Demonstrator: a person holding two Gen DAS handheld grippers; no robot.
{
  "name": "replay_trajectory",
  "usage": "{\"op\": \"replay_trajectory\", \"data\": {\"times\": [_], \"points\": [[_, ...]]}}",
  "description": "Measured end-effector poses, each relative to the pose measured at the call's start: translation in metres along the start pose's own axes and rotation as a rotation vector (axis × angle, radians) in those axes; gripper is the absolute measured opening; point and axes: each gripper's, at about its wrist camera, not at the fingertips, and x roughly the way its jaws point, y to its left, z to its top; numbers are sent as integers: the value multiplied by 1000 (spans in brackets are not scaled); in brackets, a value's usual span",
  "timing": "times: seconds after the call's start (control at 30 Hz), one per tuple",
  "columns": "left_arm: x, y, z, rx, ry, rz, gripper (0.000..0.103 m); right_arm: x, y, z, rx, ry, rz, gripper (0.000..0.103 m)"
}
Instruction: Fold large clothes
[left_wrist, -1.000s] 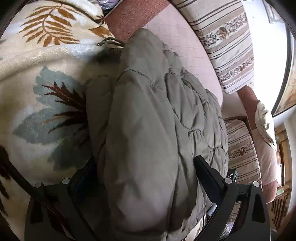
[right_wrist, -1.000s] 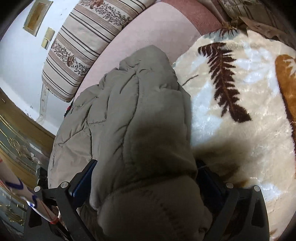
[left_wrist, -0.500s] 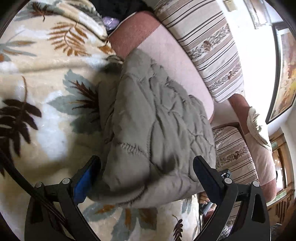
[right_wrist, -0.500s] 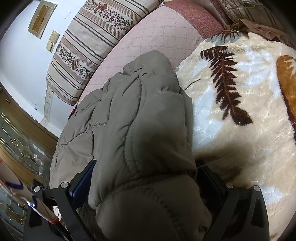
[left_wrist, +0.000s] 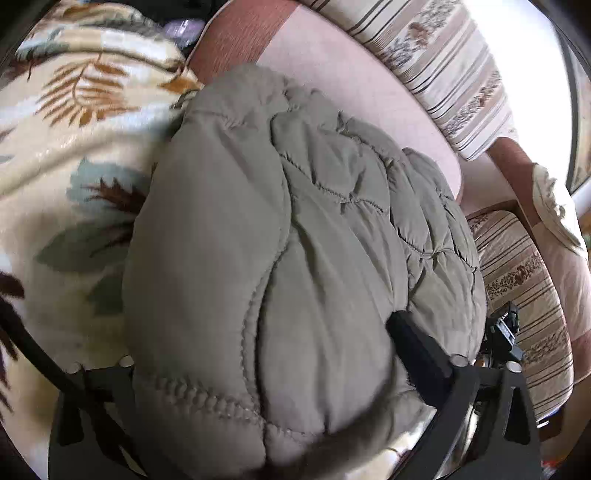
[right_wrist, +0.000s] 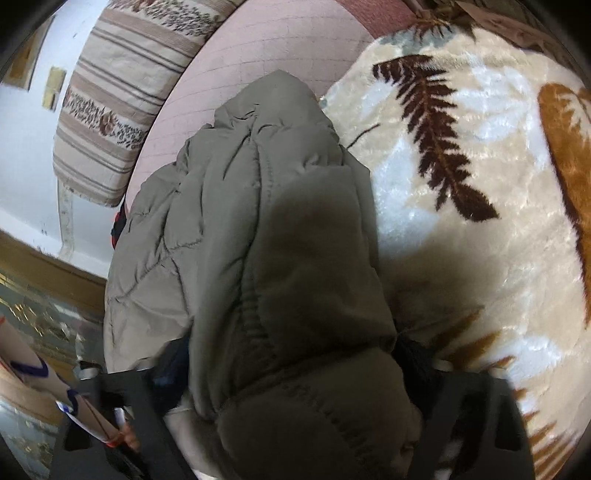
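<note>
A bulky olive-grey quilted jacket (left_wrist: 295, 229) lies folded on a cream leaf-print blanket (left_wrist: 74, 155). It bulges between the wide-spread jaws of my left gripper (left_wrist: 258, 347); the right finger (left_wrist: 417, 343) shows, the left one is hidden by the padding. In the right wrist view the jacket (right_wrist: 266, 240) fills the spread jaws of my right gripper (right_wrist: 291, 369), covering both fingertips. Whether either gripper pinches the fabric is hidden.
A pink sofa seat (left_wrist: 332, 62) with striped cushions (left_wrist: 443, 66) lies beyond the jacket. A second striped cushion (left_wrist: 517, 288) is at the right. The blanket (right_wrist: 461, 184) spreads to the right in the right wrist view. A wall and wooden frame (right_wrist: 37, 266) are at left.
The left gripper had pulled back from the jacket half a second ago; now it is pushed in close again, with the jacket bulging between its jaws. The right gripper has hardly moved.
</note>
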Motion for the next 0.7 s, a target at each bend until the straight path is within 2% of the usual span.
{"op": "replay_trajectory", "data": {"times": [0.03,0.07,0.1,0.13,0.2,0.33,0.37,0.43,0.5,0.63,0.67,0.7], "points": [[-2,-8,3,6,20,10,82,-2,2,-1,14,-1,-2,76],[-8,-15,4,29,32,33,73,-5,7,-2,17,0,-3,65],[-14,-22,5,52,35,57,69,-9,11,-4,13,-2,-8,56],[-21,-29,4,70,33,77,64,-15,17,-6,6,-5,-13,53],[-35,-42,-1,99,23,108,61,-27,28,-15,-18,-8,-22,45],[-55,-50,-25,131,27,144,62,-53,31,-46,-60,0,-9,43],[-54,-49,-32,130,41,166,68,-56,28,-53,-64,3,-7,43],[-45,-44,-39,120,66,247,76,-56,16,-66,-54,14,-36,51],[-49,-43,-42,112,68,273,78,-54,1,-66,0,2,-84,77],[-82,-50,-46,102,47,265,78,-85,-2,-63,85,-111,-151,80],[-92,-51,-48,108,40,290,78,-95,3,-62,69,-135,-176,81],[-101,-54,-50,123,17,349,78,-108,10,-62,34,-164,-225,80]]}}
